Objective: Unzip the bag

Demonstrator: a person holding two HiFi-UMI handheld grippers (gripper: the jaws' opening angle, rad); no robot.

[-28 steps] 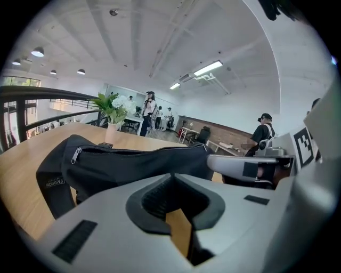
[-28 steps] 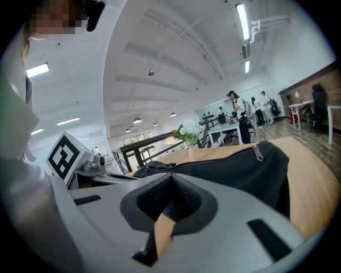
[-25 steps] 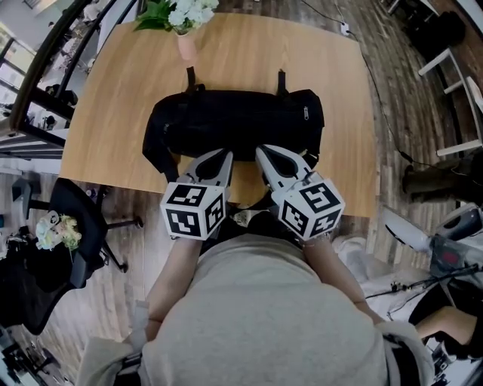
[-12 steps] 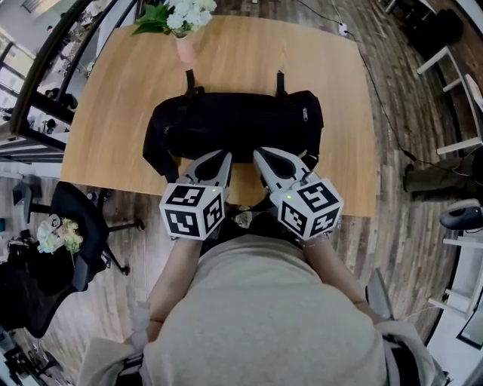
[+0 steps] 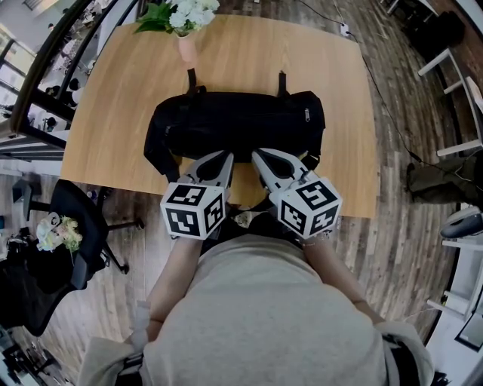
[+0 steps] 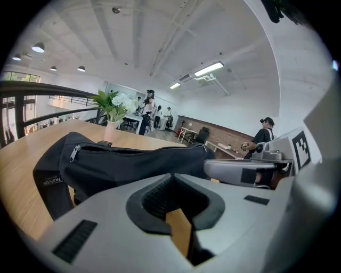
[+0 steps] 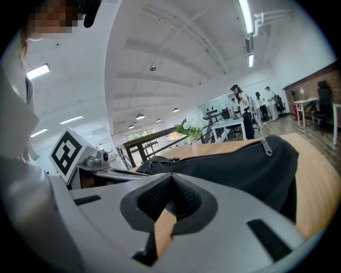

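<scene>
A black bag (image 5: 238, 124) lies lengthwise across the wooden table (image 5: 113, 90), its zip closed along the top. One zipper pull (image 5: 306, 114) hangs at the bag's right end and shows in the right gripper view (image 7: 263, 145); another pull (image 6: 73, 153) sits at its left end in the left gripper view. My left gripper (image 5: 224, 157) and right gripper (image 5: 258, 155) hover side by side just short of the bag's near side. Both are shut, and nothing sits between their pads. Neither touches the bag.
A vase of white flowers (image 5: 181, 16) stands at the table's far edge behind the bag. A black office chair (image 5: 72, 226) sits on the floor to the left. White furniture (image 5: 453, 83) is on the right. People stand far off in the room (image 6: 151, 106).
</scene>
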